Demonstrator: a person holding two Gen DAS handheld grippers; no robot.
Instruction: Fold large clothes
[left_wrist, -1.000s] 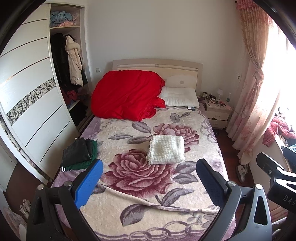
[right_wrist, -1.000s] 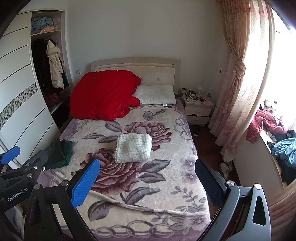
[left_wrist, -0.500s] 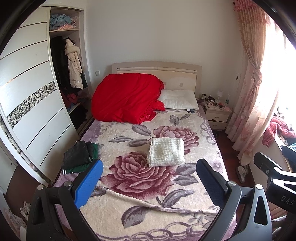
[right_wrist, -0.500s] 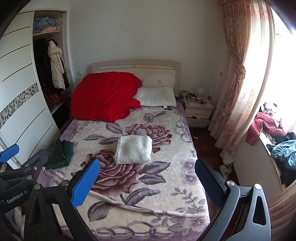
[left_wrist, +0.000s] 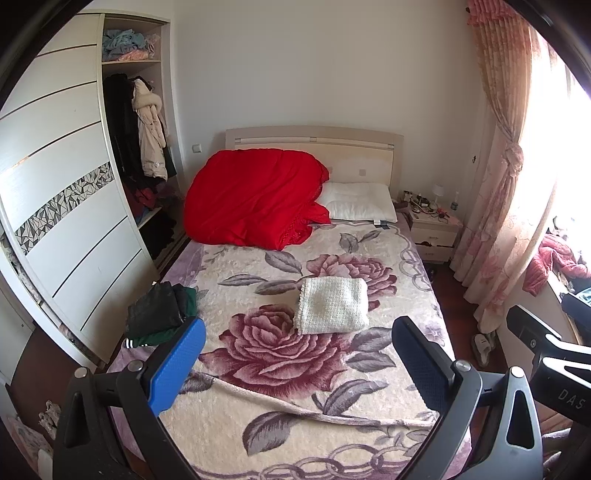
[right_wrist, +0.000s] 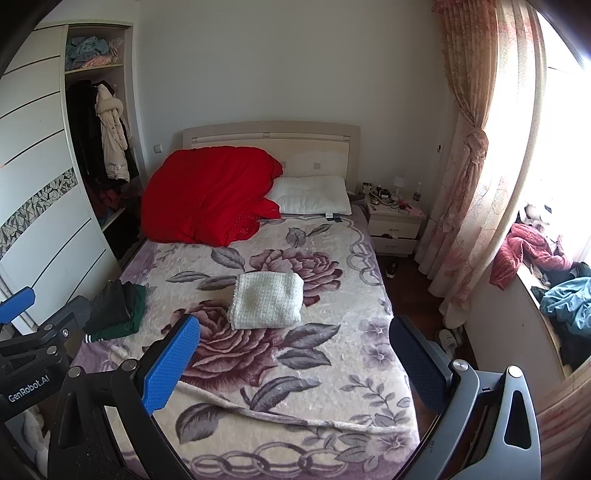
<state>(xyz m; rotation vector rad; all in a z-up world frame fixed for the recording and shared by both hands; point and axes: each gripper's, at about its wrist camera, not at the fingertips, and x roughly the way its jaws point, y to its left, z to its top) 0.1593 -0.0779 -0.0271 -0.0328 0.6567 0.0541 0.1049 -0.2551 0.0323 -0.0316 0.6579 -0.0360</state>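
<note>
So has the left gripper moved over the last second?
Yes. In its own view the headboard and folded white knit sit lower now, so the left gripper has tilted or risen slightly.

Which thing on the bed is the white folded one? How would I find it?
Look at the bed with the big flowered blanket. In its middle, on the rose pattern, lies the cream knitted garment, folded into a neat rectangle. It is pale and nubbly, unlike the dark clothes pile at the bed's edge by the wardrobe.
</note>
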